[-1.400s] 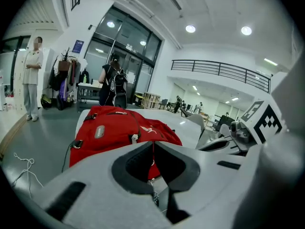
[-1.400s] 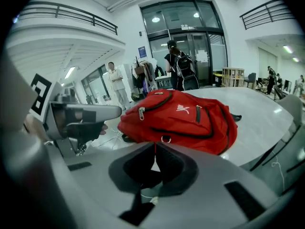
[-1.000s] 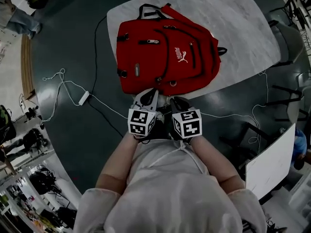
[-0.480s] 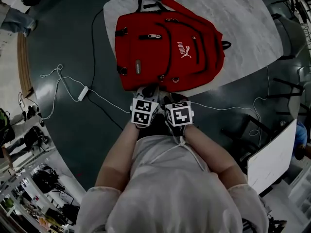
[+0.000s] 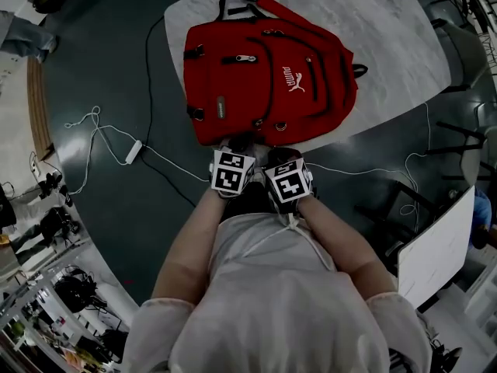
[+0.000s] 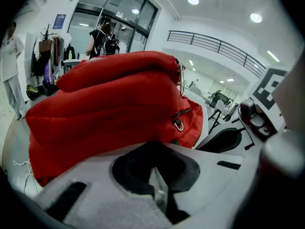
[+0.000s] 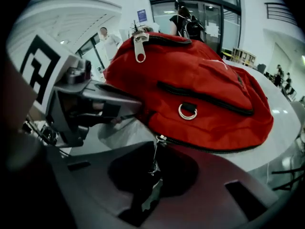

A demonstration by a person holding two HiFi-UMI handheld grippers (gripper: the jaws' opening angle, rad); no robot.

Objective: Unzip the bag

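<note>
Head view: the red bag [image 5: 268,84] lies flat on the pale table [image 5: 388,29], with its straps at 12 o'clock. Both grippers are at its 6 o'clock edge, side by side. The left gripper [image 5: 236,144] is at about 7 o'clock of the bag and the right gripper [image 5: 281,155] at about 5 o'clock.

Left gripper view: the jaws stand together, and I see nothing between them. The bag rises just beyond them at 12 o'clock. A small metal ring [image 6: 177,125] hangs on its side at 1 o'clock.

Right gripper view: the jaws have just been closing and now stand narrow on a thin metal pull [image 7: 154,157]. The pull hangs from the end of the bottom zipper [image 7: 209,149], which is closed. The bag fills the view from 11 to 3 o'clock.
</note>
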